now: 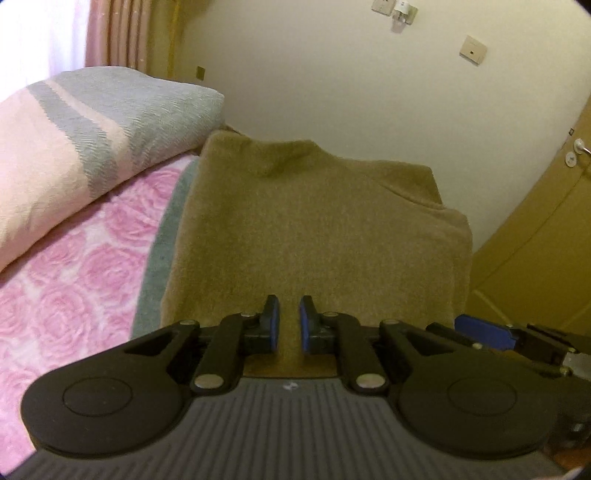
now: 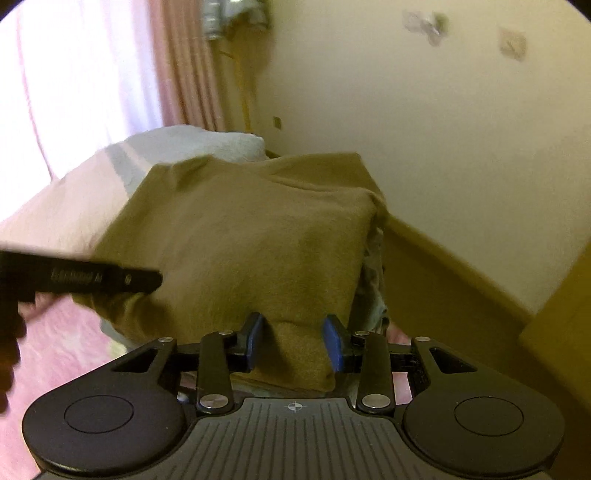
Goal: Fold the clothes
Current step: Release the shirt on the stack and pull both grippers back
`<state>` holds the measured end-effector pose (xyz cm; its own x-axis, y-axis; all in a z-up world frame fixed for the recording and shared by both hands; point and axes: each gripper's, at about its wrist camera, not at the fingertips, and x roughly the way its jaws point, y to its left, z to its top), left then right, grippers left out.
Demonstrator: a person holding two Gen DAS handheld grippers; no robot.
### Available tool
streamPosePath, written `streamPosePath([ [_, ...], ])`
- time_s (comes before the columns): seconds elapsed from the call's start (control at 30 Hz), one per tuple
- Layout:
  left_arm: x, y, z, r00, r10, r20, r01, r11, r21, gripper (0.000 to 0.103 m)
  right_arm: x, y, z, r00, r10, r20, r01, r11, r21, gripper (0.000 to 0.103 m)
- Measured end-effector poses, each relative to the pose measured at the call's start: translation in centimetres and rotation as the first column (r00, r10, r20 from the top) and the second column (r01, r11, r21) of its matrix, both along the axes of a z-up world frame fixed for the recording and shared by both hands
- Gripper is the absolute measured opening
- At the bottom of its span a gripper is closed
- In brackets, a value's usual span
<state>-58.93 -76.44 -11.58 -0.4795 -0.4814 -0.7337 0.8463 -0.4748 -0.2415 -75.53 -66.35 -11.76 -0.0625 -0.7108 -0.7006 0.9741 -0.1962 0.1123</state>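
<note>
sweater [image 1: 317, 229]: olive-brown, fuzzy knit, lying folded on the bed, neck end toward the far wall, near hem under both grippers; sides tucked in to a roughly rectangular shape
sweater, right wrist view [image 2: 236, 236]: same cloth, blurred, top layer creased and a little raised, a thick folded edge bunched at the near hem
left gripper [image 1: 289, 321]: poised over the near hem, blue pads a narrow gap apart, only flat cloth seen below the gap; no pinch visible, nothing pressed between the pads
right gripper [image 2: 293, 341]: jaws partly spread, closed on a thick fold of the sweater's near edge, cloth filling the space between the blue pads
right gripper, left wrist view [image 1: 484, 334]: just beside the left one, at the sweater's right near corner, one blue pad showing
left gripper, right wrist view [image 2: 92, 280]: only its black side shows, reaching in from the left edge over the sweater's left side; fingertips not visible here
bed cover [image 1: 74, 280]: pink with rose pattern, grey-green border along the sweater's left side
folded blanket [image 1: 92, 140]: pink and grey stripes, thick, at the far left of the bed, just beside the sweater's far left corner
curtain [image 1: 118, 33]: pink, behind the blanket
wall [image 1: 351, 81]: cream, with switch plates high up
door [image 1: 546, 229]: yellowish wood, with a handle, at the right
</note>
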Motion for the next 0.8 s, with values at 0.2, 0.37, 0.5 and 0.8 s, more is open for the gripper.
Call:
streamPosePath([
  [0.2,3.7,4.7,3.9,0.998,0.053,0.046,-0.053,0.999,0.001,0.026,0.7,3.3,3.5,0.993,-0.068,0.093,0.069,0.998,0.002,0.035],
  [0.37,7.4,9.7,6.9,0.994,0.080,0.071,-0.079,0.997,-0.010,0.035,3.9,8.3,5.8,0.988,-0.081,0.130,0.084,0.996,-0.016,0.080],
  [0.5,10.2,13.7,9.4,0.993,0.097,0.065,-0.094,0.995,-0.045,0.039,7.3,12.5,8.1,0.995,-0.051,0.089,0.056,0.997,-0.058,0.081],
  [0.8,14.7,22.0,13.7,0.996,0.058,0.070,-0.050,0.992,-0.117,0.059,12.9,21.7,12.2,0.995,-0.087,0.041,0.091,0.991,-0.103,0.081],
])
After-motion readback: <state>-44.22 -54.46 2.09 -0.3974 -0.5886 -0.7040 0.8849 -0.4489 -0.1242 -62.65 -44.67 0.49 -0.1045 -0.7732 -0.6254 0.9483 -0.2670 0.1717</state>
